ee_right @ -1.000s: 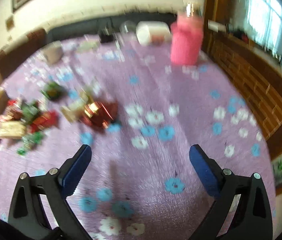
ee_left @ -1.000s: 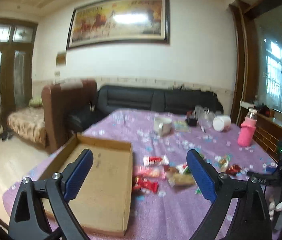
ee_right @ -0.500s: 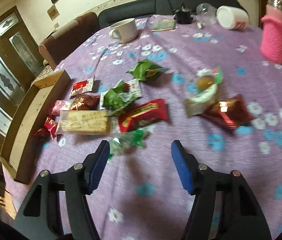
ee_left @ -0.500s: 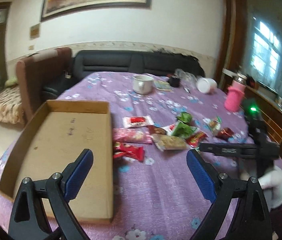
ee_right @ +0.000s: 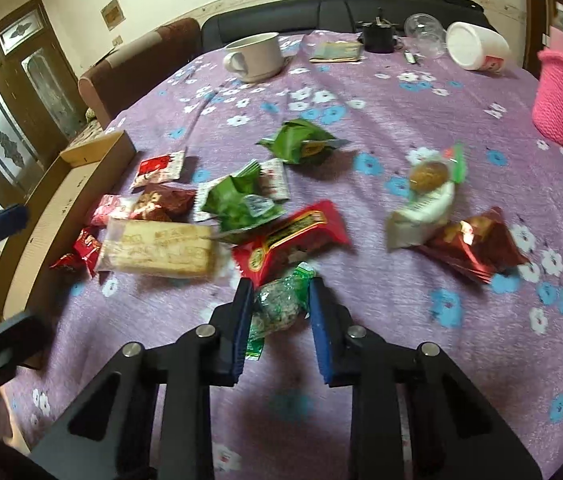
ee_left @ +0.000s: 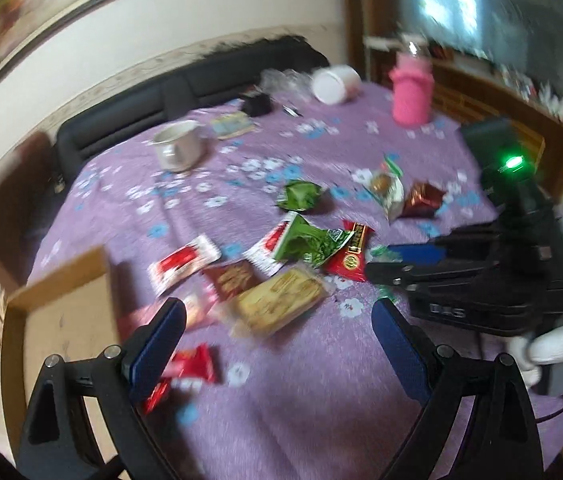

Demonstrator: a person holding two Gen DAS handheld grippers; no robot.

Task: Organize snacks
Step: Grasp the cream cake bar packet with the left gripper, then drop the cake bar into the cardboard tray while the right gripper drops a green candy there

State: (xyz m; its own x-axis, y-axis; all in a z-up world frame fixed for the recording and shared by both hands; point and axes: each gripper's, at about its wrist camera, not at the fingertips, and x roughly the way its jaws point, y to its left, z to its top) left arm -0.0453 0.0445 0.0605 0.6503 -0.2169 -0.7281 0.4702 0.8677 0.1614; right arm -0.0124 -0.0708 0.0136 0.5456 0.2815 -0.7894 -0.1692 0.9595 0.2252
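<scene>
Several wrapped snacks lie in a loose pile on the purple flowered tablecloth (ee_right: 381, 92). An open cardboard box (ee_right: 93, 152) (ee_left: 61, 300) stands at the pile's left. My right gripper (ee_right: 277, 288) (ee_left: 401, 256) is low over the near edge of the pile. Its jaws are closing, and the blue pads touch both sides of a small green clear-wrapped snack (ee_right: 281, 306) that lies on the cloth. A red pack (ee_right: 289, 240) lies just beyond it. My left gripper (ee_left: 277, 312) hangs open and tilted above a pale biscuit pack (ee_left: 281, 304) (ee_right: 157, 246), between the box and the right gripper.
At the back of the table stand a white mug (ee_right: 255, 56), a tipped white tub (ee_right: 477, 50) and a bottle in a pink knitted sleeve (ee_right: 561, 96). A black sofa (ee_right: 321, 12) and a brown armchair lie beyond. A white-gloved hand (ee_left: 557, 340) holds the right gripper.
The right gripper swung left from the bare cloth to the snack pile, and its jaws narrowed around the green snack. The left gripper dipped and rolled, moving right from the box towards the snacks.
</scene>
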